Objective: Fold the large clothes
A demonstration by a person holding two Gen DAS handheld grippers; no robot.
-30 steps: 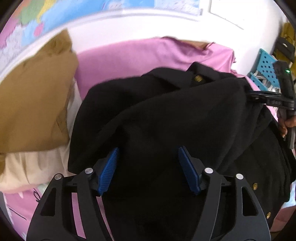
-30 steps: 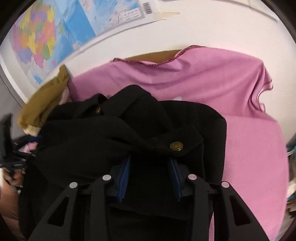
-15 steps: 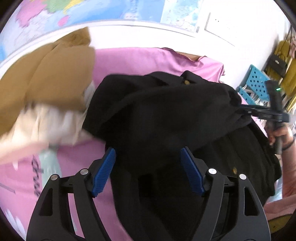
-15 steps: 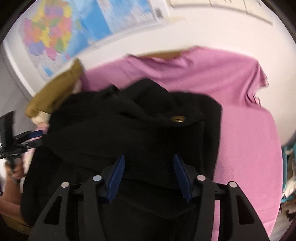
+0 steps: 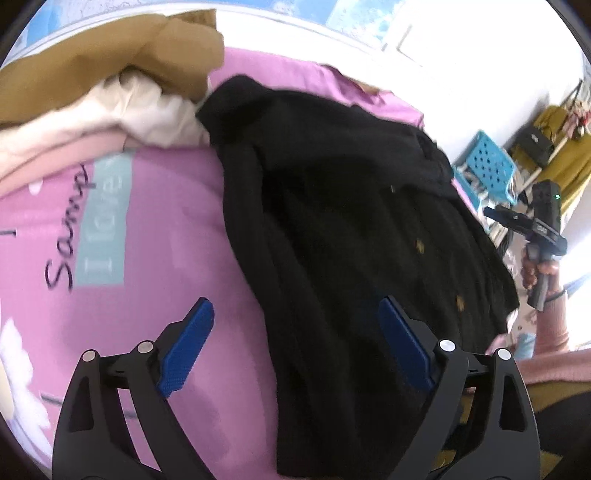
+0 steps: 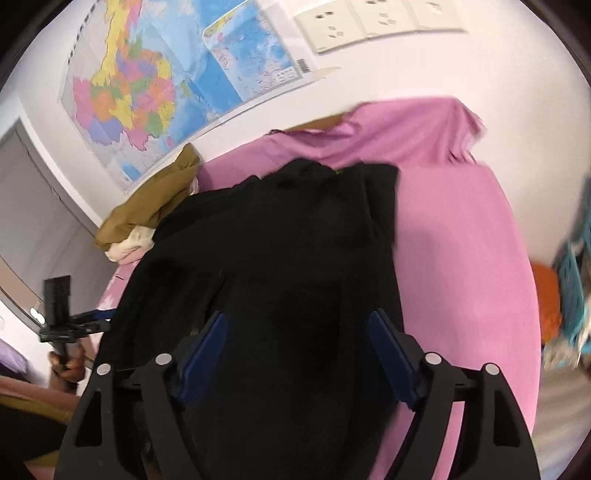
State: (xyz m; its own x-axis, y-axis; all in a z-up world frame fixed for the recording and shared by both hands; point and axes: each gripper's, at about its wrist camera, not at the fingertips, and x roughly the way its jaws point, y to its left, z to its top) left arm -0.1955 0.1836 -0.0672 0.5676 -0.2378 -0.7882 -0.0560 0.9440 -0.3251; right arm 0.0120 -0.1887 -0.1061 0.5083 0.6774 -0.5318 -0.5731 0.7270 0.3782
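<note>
1. A white wall (image 6: 388,70) carries a coloured map poster (image 6: 155,85) and a row of pale sockets (image 6: 373,18), above a surface spread with a pink sheet (image 6: 461,236).
2. The black button-front coat (image 5: 351,229) lies on that sheet, dark and matte, with small brass buttons (image 5: 419,245) down its front.
3. On the sheet at about 9 o'clock of the coat, in the left wrist view, dark script (image 5: 66,243) reads "Samp" beside a teal strip (image 5: 105,214) with pale letters, too blurred to be sure of.
4. The coat's long axis runs from 11 o'clock to 5 o'clock in that view.
5. Mustard and cream folded clothes (image 5: 122,81) are piled at 10 o'clock, touching the coat's far end.
6. The left gripper (image 5: 295,354) has just been opening; its fingers stand wide, the coat's edge between them, ungripped.
7. The right gripper (image 6: 295,354) has also just been opening; its fingers are spread wide over the coat, holding nothing.
</note>
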